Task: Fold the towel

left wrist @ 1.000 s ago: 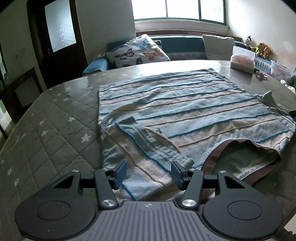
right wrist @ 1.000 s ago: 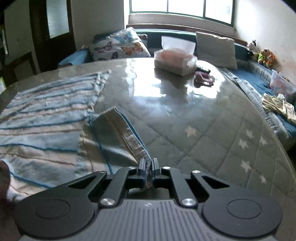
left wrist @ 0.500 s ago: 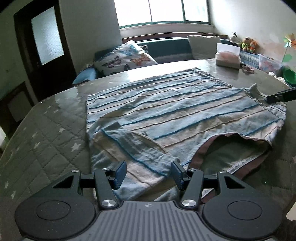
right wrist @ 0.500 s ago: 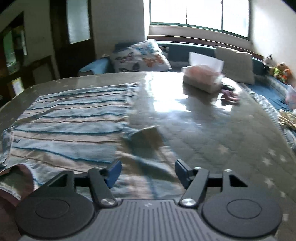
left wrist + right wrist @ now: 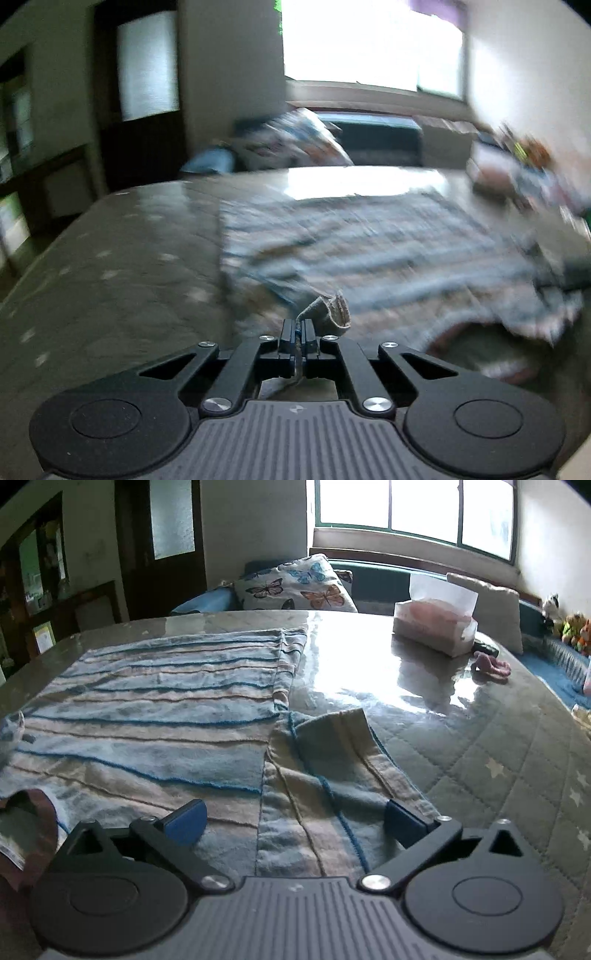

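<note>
Backlit window (image 5: 413,509) glare, left-wrist motion blur

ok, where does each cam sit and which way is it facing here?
Left wrist: on the left gripper, looking along its shut fingers over the blurred striped towel toward the window; a towel corner is pinched.
Right wrist: on the right gripper, fingers open above the towel's folded corner, facing the same window.
Shared: towel, table, butterfly pillow.

In the left wrist view we see the towel (image 5: 388,254) and the counter (image 5: 122,266) smeared by motion blur, its stripes unreadable. The pinched edge vanishes between the left claw (image 5: 297,334) fingers. In the right wrist view the towel's left side runs off the frame, and the right claw (image 5: 295,821) body hides its near edge.
</note>
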